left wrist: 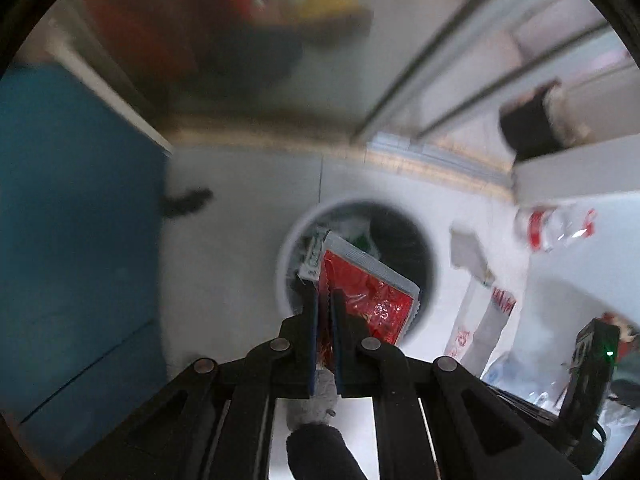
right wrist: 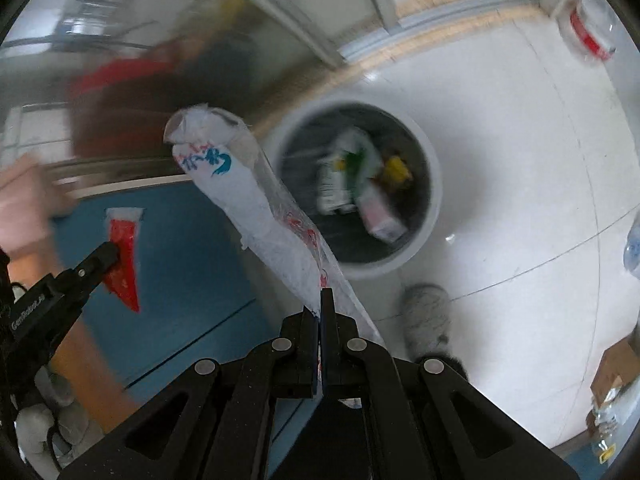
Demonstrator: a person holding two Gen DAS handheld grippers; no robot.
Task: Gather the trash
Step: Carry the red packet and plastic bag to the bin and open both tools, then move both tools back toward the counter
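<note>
Left wrist view: left hand-held gripper (left wrist: 326, 300) clenched on a red packet (left wrist: 368, 300) just above the bin (left wrist: 286, 252) ahead, while right hand-held gripper (right wrist: 320, 300) pinches a long white wrapper (right wrist: 256, 204) beside it.

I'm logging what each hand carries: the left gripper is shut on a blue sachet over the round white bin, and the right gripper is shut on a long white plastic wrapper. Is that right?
One detail is off: the sachet in the left gripper is red with a silver edge, not blue, as the left wrist view shows. It does hang over the round white bin. The right gripper is shut on the long white plastic wrapper.
</note>
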